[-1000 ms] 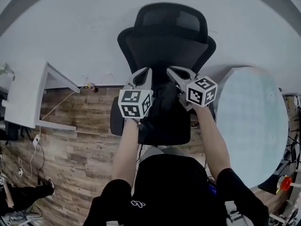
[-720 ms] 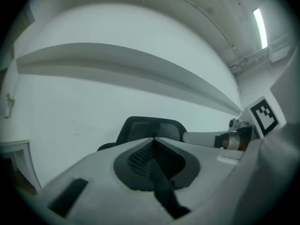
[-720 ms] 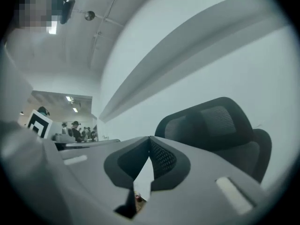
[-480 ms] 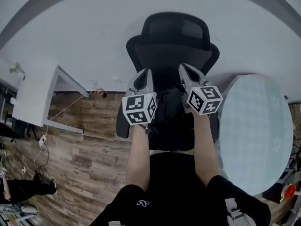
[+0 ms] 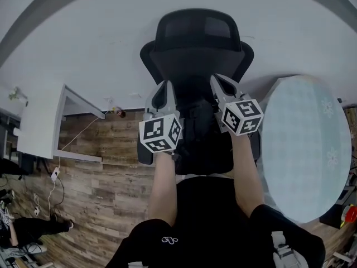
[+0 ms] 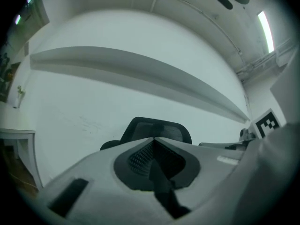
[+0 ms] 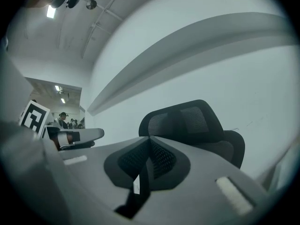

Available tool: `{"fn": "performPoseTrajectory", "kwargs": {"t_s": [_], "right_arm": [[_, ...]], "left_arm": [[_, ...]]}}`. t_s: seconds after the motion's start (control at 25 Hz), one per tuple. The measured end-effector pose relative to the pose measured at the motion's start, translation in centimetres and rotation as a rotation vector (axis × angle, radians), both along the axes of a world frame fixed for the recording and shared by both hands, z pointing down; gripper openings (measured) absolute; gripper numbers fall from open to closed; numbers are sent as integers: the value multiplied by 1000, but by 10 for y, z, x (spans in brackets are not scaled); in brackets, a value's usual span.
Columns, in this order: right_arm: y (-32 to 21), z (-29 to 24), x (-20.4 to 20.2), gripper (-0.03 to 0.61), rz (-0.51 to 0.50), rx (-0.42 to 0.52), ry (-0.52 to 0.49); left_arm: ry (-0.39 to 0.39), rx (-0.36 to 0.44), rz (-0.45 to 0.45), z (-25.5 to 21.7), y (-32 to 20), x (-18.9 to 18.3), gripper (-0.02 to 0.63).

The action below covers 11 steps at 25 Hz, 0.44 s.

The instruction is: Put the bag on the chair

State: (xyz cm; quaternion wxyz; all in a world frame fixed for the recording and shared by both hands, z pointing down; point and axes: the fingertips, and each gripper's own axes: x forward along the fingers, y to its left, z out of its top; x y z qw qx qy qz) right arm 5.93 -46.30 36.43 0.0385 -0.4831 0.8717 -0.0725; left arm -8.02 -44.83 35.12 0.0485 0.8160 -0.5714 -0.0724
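While two hand-held grippers (image 5: 165, 87) (image 5: 218, 81) pinch one bag (image 5: 196, 120), one chair (image 5: 198, 35)

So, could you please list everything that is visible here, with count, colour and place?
chair: one, black, against the white wall
bag: one, black, held by its straps in front of the chair
round table: one, pale, right of the chair
desk: one, white, far left
cable: one, white, on the wooden floor
forearms: two, bare, bottom centre
left hand-held gripper: one, grey, shut on a strap
right hand-held gripper: one, grey, shut on a strap
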Motion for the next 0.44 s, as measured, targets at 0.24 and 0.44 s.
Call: {"fn": "performPoseTrajectory", "kwargs": {"t_s": [0.24,0.44], "right_arm": [[-2,2,0,6,-4,6,23],[-7,3,-6,6,-8,11,35]], "left_arm": [[-39,-32,-7,9,-6,5,-5],[-53,-36,-11,10,-12,1,-5]]}}
